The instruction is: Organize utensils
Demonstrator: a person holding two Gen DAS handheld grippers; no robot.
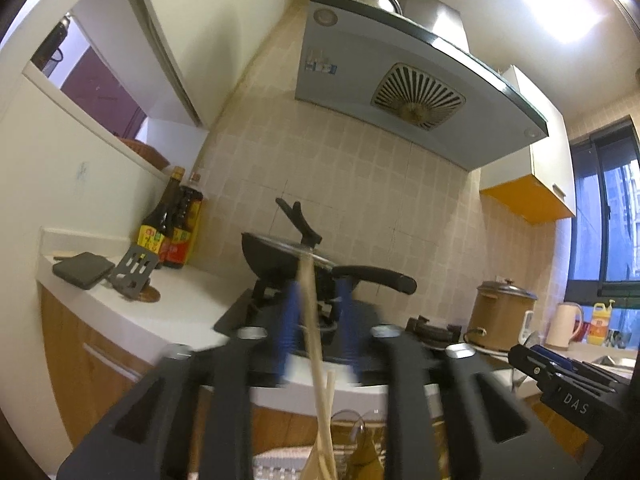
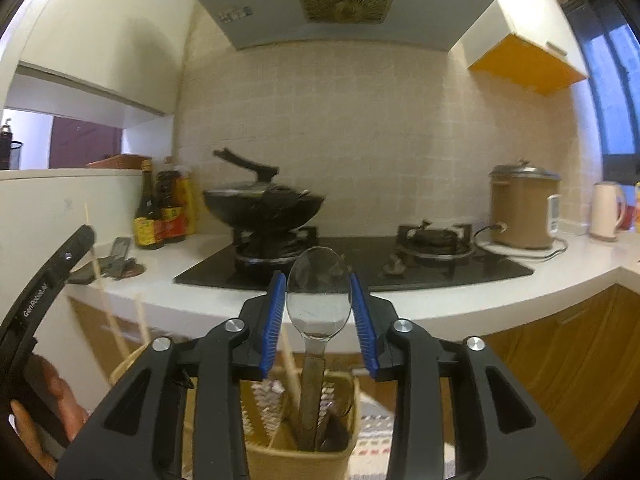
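The step in hand appears to be the dropping of utensils into the beige utensil holder (image 2: 298,456). The right gripper (image 2: 319,320) has its blue pads apart on both sides of the metal spoon (image 2: 319,300); a thin gap shows on each side, and the spoon stands with its handle down in the holder. The left gripper (image 1: 316,332) also has its fingers apart, a wooden chopstick (image 1: 310,312) standing free between them, its lower end toward the holder. Next, each gripper probably should draw back without knocking its utensil.
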